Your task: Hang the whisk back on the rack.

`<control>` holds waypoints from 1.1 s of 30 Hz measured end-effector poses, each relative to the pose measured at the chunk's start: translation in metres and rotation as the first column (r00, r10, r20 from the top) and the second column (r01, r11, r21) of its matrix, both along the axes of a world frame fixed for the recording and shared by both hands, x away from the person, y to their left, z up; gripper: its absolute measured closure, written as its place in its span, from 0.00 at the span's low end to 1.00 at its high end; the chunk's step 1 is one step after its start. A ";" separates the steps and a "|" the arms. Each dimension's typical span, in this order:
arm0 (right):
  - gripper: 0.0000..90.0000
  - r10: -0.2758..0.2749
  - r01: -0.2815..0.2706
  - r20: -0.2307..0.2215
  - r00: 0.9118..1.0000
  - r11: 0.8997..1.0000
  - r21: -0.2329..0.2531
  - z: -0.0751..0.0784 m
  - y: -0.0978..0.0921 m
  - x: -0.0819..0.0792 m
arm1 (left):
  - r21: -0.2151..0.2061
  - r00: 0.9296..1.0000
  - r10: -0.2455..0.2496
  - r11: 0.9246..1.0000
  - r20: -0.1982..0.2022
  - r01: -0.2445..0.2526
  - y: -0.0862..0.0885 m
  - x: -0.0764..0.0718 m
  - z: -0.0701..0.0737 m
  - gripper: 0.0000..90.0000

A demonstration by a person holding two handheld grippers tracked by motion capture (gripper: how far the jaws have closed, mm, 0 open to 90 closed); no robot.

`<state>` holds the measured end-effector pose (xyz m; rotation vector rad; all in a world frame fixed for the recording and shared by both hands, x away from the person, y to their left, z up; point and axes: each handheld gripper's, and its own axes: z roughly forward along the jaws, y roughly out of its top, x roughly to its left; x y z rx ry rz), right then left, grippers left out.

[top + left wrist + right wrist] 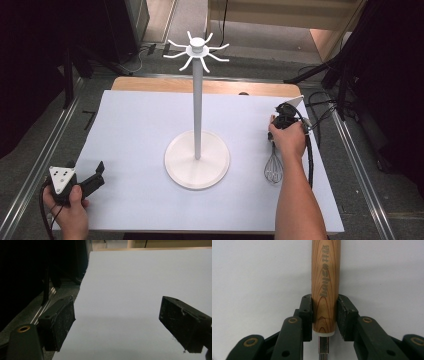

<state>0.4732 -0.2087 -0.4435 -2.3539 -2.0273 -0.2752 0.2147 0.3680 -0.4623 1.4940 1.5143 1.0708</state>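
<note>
A whisk lies on the white sheet at the right, its wire head (273, 170) pointing toward the person. My right gripper (281, 124) sits over its wooden handle (325, 277), under the person's hand. In the right gripper view, my right gripper (325, 302) is shut on the handle just above the white collar, both pads touching the wood. A tall white stand (198, 110) with a round base (176, 165) and curved hooks (197, 48) on top rises at the table's middle. My left gripper (95, 176) rests at the front left, open (120, 315) and holding nothing.
A white sheet (135, 130) covers the wooden table, whose far edge (150, 84) shows. Metal rails run along both sides of the table. Dark tripod legs and cables stand on the floor beyond the table's left and right.
</note>
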 end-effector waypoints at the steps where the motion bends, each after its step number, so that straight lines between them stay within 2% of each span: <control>1: 0.78 0.009 -0.009 0.007 1.000 1.000 0.006 0.001 0.000 -0.001 | -0.003 1.000 0.002 1.000 -0.001 -0.002 0.000 0.000 0.000 0.16; 5: 0.78 0.023 -0.025 0.072 0.997 0.999 0.025 0.007 0.000 -0.005 | 0.000 1.000 0.000 1.000 -0.002 0.000 0.000 0.000 0.000 0.16; 8: 0.78 0.037 -0.045 0.135 0.990 0.998 0.052 0.013 0.001 -0.009 | 0.000 1.000 0.000 1.000 -0.004 0.000 0.000 0.000 0.000 0.16; 10: 0.78 0.043 -0.060 0.188 0.981 0.995 0.085 0.020 0.003 -0.014 | -0.002 1.000 0.000 1.000 -0.003 0.000 0.000 0.000 0.000 0.16; 12: 0.78 0.064 -0.088 0.230 0.971 0.991 0.098 0.026 0.005 -0.018 | -0.002 1.000 0.000 1.000 -0.003 0.000 0.000 0.000 0.000 0.16; 14: 0.78 0.078 -0.116 0.289 0.954 0.986 0.117 0.034 0.009 -0.025 | 0.001 1.000 -0.001 1.000 -0.001 0.001 0.000 0.000 0.000 0.16; 16: 0.78 0.089 -0.135 0.335 0.938 0.984 0.116 0.039 0.011 -0.030 | 0.004 1.000 -0.001 1.000 -0.005 0.001 0.000 0.000 0.000 0.16; 18: 0.78 0.102 -0.158 0.389 0.916 0.981 0.116 0.047 0.015 -0.037 | 0.006 1.000 -0.001 1.000 -0.007 0.001 0.000 0.000 0.000 0.16; 20: 0.78 0.116 -0.184 0.445 0.888 0.977 0.113 0.052 0.017 -0.043 | 0.004 1.000 -0.002 1.000 -0.005 0.002 0.000 0.000 0.000 0.16; 21: 0.78 0.113 -0.189 0.464 0.879 0.975 0.121 0.055 0.019 -0.046 | 0.005 1.000 -0.003 1.000 -0.006 0.003 0.000 0.000 0.000 0.16; 22: 0.78 0.116 -0.205 0.487 0.866 0.970 0.134 0.058 0.020 -0.049 | 0.005 1.000 -0.003 1.000 -0.005 0.003 0.000 0.000 0.000 0.16; 23: 0.78 0.117 -0.219 0.500 0.858 0.964 0.150 0.061 0.022 -0.052 | 0.006 1.000 -0.003 1.000 -0.006 0.003 0.000 0.000 0.000 0.16; 24: 0.78 0.122 -0.232 0.519 0.846 0.961 0.153 0.064 0.024 -0.055 | 0.008 1.000 0.000 1.000 -0.006 0.000 -0.001 0.000 0.000 0.16; 25: 0.78 0.133 -0.247 0.544 0.829 0.959 0.142 0.067 0.027 -0.059 | 0.009 1.000 -0.002 1.000 -0.008 0.002 -0.001 0.000 0.000 0.16; 27: 0.78 0.137 -0.262 0.573 0.808 0.954 0.142 0.074 0.032 -0.065 | 0.011 1.000 -0.002 1.000 -0.005 0.002 -0.001 0.000 0.000 0.16; 28: 0.78 0.146 -0.284 0.604 0.783 0.949 0.139 0.078 0.034 -0.069 | 0.010 1.000 -0.002 1.000 -0.006 0.002 -0.001 0.000 0.000 0.16; 31: 0.78 0.156 -0.314 0.663 0.732 0.941 0.125 0.086 0.041 -0.079 | 0.008 1.000 -0.001 1.000 -0.006 0.001 -0.001 0.000 0.000 0.16; 33: 0.78 0.160 -0.326 0.704 0.693 0.939 0.108 0.090 0.046 -0.086 | 0.009 1.000 -0.001 1.000 -0.006 0.001 -0.001 0.000 0.000 0.16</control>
